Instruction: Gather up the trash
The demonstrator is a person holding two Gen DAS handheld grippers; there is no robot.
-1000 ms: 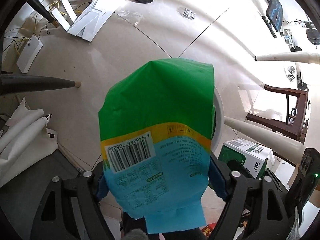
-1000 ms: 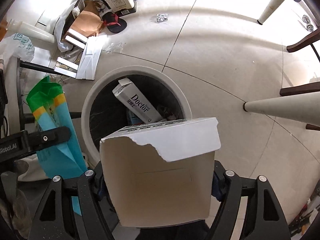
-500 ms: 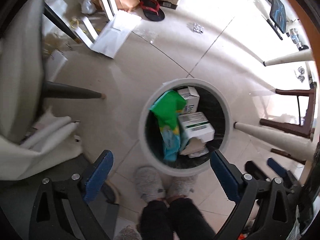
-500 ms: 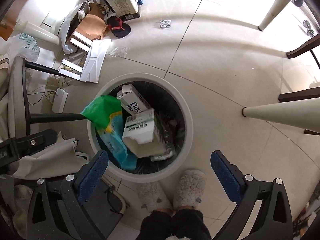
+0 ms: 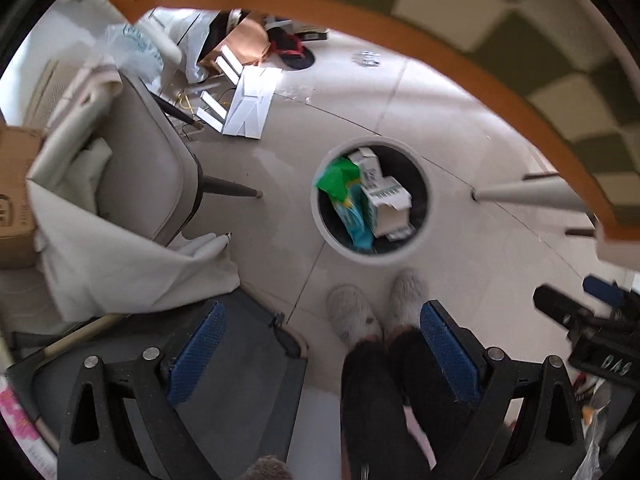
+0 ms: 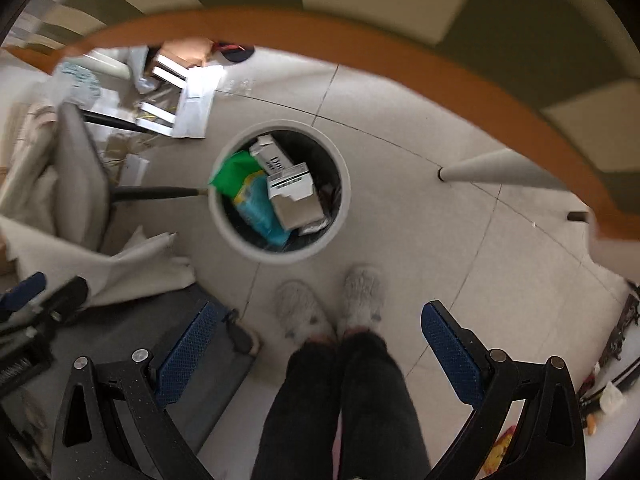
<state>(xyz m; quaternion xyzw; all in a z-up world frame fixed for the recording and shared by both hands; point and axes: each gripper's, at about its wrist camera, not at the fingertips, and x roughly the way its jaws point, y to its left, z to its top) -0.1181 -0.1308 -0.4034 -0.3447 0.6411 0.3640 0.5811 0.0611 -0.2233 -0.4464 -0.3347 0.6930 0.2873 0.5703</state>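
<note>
A round white trash bin [image 5: 424,216] [image 6: 344,200] stands on the tiled floor far below both grippers. Inside lie a green and blue plastic bag [image 5: 344,196] [image 6: 248,192], a torn white carton [image 5: 390,208] [image 6: 294,196] and another white box [image 5: 366,162] [image 6: 272,156]. My left gripper [image 5: 322,354] points straight down, wide open, nothing between its blue pads [image 5: 196,354]. My right gripper [image 6: 318,354] is also wide open and empty, and its blue pads [image 6: 186,354] are bare. Each gripper shows at the edge of the other's view: right gripper [image 5: 592,328], left gripper [image 6: 36,312].
A table edge [image 5: 440,36] [image 6: 400,52] with a checked cloth arcs across the top. The person's slippered feet [image 5: 376,308] [image 6: 332,304] stand beside the bin. A grey chair [image 5: 136,168] draped with white cloth is at left. Flattened boxes and clutter [image 5: 248,104] lie on the floor beyond.
Both grippers let go: the green bag and the torn carton dropped into the bin. Both jaws opened wide and both hands rose well above the bin.
</note>
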